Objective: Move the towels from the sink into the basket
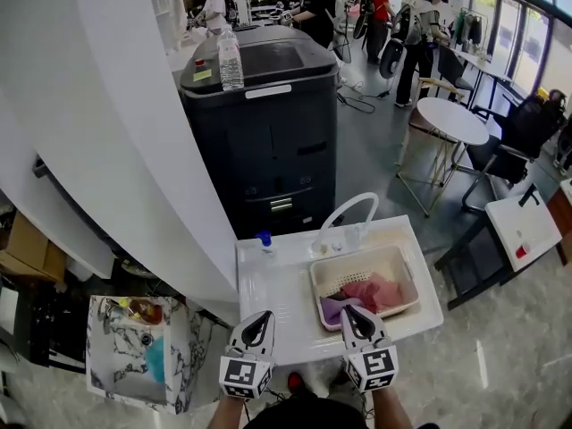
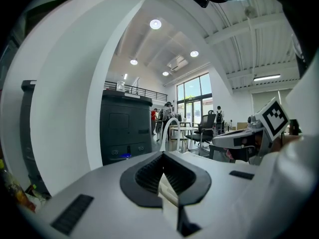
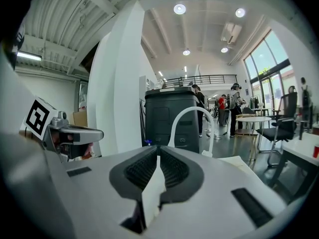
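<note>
My right tool (image 3: 156, 159) has its jaws pressed together, the ribbed black pads meeting along one seam with nothing between them. Straight past the tip a white faucet (image 3: 192, 114) arches over, and behind it stands a tall black cabinet (image 3: 167, 116). A broad white pillar (image 3: 119, 83) rises to the left of that. At the far left I see my left tool (image 3: 94, 134) pointing inward, its marker cube (image 3: 39, 117) tilted above it. Off to the right, well back, people (image 3: 227, 103) stand near a round table (image 3: 251, 117) by tall windows (image 3: 271, 78), under round ceiling lights (image 3: 180, 9).
</note>
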A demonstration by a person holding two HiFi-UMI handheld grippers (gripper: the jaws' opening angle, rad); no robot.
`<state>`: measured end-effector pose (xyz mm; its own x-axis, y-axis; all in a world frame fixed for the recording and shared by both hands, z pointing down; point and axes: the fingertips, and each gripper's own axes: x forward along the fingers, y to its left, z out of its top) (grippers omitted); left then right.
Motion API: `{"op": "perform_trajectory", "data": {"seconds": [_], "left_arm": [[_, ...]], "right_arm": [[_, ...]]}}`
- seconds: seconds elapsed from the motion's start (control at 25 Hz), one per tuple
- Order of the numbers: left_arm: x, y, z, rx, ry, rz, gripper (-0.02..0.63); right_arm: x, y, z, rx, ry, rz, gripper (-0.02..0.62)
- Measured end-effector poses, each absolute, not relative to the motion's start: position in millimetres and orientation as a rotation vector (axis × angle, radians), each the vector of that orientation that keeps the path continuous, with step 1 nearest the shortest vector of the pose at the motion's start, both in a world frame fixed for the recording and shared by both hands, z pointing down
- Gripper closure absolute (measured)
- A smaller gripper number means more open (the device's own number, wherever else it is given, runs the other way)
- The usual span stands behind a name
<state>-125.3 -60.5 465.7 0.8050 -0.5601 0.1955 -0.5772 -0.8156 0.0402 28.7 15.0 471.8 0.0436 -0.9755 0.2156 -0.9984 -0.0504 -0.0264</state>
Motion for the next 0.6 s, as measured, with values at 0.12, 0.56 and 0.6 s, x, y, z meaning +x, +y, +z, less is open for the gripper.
{"op": "perform_trajectory", "data": {"seconds": [0.12,0.56,0.6], "left_arm": [[-124.7,-60.9,466.8,2.888,-0.908,0.268,0.603],[-121.8,-63.3,467.4,2.893,-0.895,0.274,0.603],[-121.6,-63.5,467.2,2.893,-0.894,0.275,0.603]], "right_arm": [[30.4,15.3,474.8,2.171,-2.057,0.272,0.552],[29.4,13.2,479.5,2.166,-2.050,0.278,0.552],[29.4,12.8,479.6,2.165,-2.050,0.278,0.552]]}}
